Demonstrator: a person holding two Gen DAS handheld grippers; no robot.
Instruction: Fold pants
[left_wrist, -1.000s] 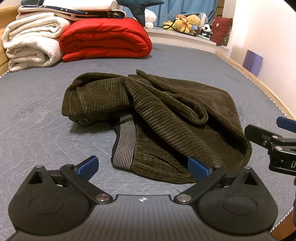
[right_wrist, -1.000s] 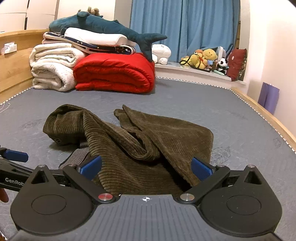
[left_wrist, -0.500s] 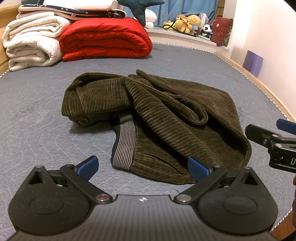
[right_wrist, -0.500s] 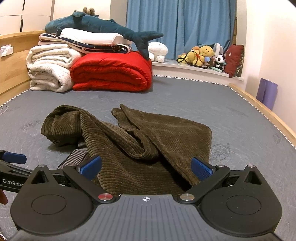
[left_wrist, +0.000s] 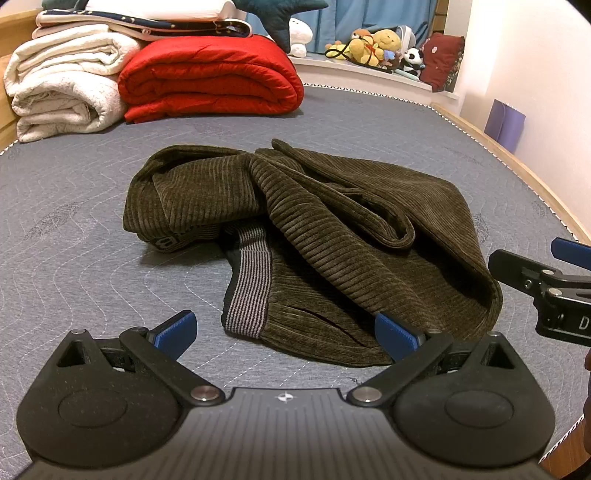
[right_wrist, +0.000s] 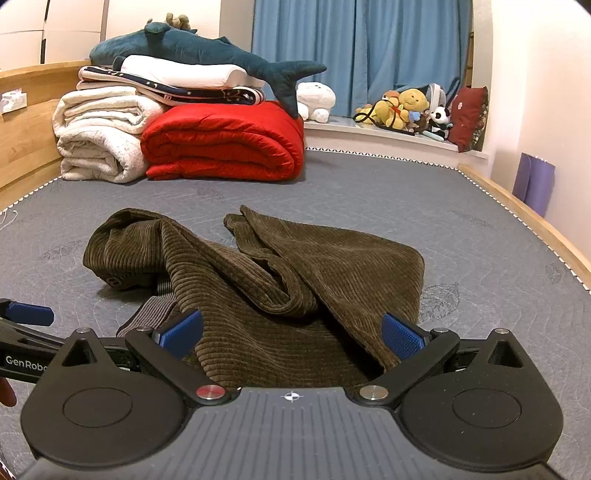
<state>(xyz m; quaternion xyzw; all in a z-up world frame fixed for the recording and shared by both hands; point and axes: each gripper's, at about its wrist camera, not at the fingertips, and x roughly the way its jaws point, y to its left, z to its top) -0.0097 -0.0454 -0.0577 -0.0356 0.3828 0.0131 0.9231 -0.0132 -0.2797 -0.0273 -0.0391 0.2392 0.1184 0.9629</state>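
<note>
While lying crumpled on the grey mattress (left_wrist: 74, 280), the corduroy pants (left_wrist: 332, 236) are sitting before both spread, empty tools: left hand-held gripper (left_wrist: 286, 330), right hand-held gripper (right_wrist: 291, 332). Folded red quilt (right_wrist: 225, 142) and white blankets (right_wrist: 99, 133) are resting well behind.

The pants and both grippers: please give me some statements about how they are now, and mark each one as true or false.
1. The pants lie crumpled on the mattress. True.
2. The left gripper is shut on the waistband. False: it is open and holds nothing.
3. The right gripper is open. True.
4. The pants are blue denim. False: they are dark olive corduroy.
5. A red quilt lies folded beyond the pants. True.
</note>
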